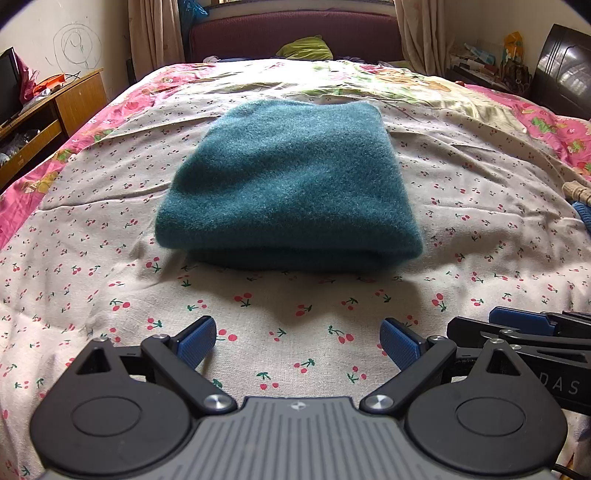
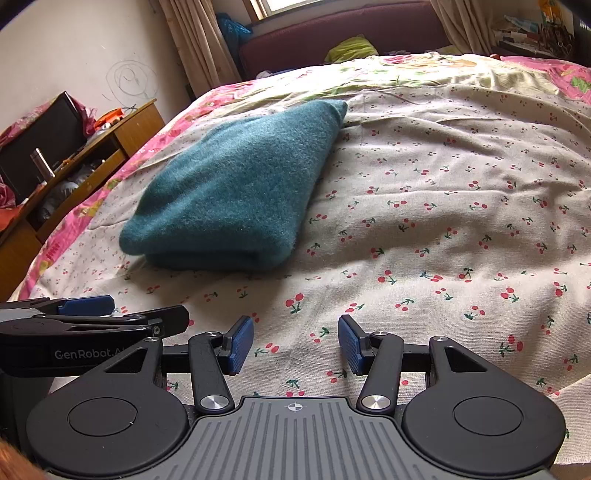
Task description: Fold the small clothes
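A teal fuzzy garment [image 1: 284, 184] lies folded into a thick rectangle on the cherry-print bed sheet [image 1: 295, 306]. It also shows in the right wrist view [image 2: 236, 188], up and to the left. My left gripper [image 1: 297, 343] is open and empty, just in front of the garment's near fold. My right gripper [image 2: 295, 345] is open and empty, in front of and to the right of the garment. The right gripper shows in the left wrist view [image 1: 524, 325]; the left gripper shows in the right wrist view [image 2: 88, 314].
A wooden cabinet [image 1: 44, 118] with clutter stands left of the bed. A maroon headboard [image 1: 295, 33] and a green cloth [image 1: 304, 48] are at the far end. A cluttered shelf [image 1: 487, 66] stands at the back right. Pink floral bedding [image 1: 554, 125] edges the sheet.
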